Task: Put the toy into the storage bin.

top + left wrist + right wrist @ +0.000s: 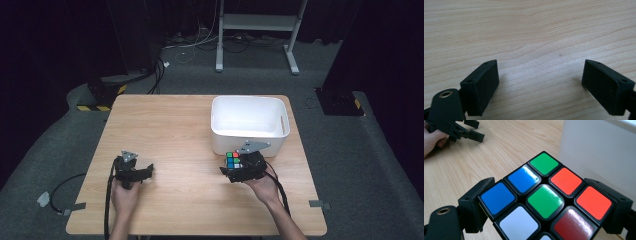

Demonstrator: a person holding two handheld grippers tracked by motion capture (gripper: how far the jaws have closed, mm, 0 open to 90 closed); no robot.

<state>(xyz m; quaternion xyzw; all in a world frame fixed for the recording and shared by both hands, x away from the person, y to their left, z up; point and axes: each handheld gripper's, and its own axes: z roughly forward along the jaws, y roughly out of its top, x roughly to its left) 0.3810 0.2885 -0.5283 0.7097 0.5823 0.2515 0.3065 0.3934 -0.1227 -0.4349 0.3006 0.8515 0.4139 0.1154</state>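
A scrambled puzzle cube [233,160] [544,200] with blue, green, red, orange and white stickers sits between the jaws of my right gripper [239,167] [549,207], which is shut on it just in front of the white bin [248,124]. The two black jaws press on the cube's left and right sides. My left gripper [145,171] [541,87] rests low over the bare wooden table [175,130] at the front left, jaws wide open with nothing between them. In the right gripper view the left gripper [471,131] shows at the top left, held by a hand.
The white bin's wall [599,152] stands close behind the cube. Beyond the table's far edge a grey carpet holds cables and a metal frame stand [257,25]. A black and yellow striped base [95,106] lies off the back left corner.
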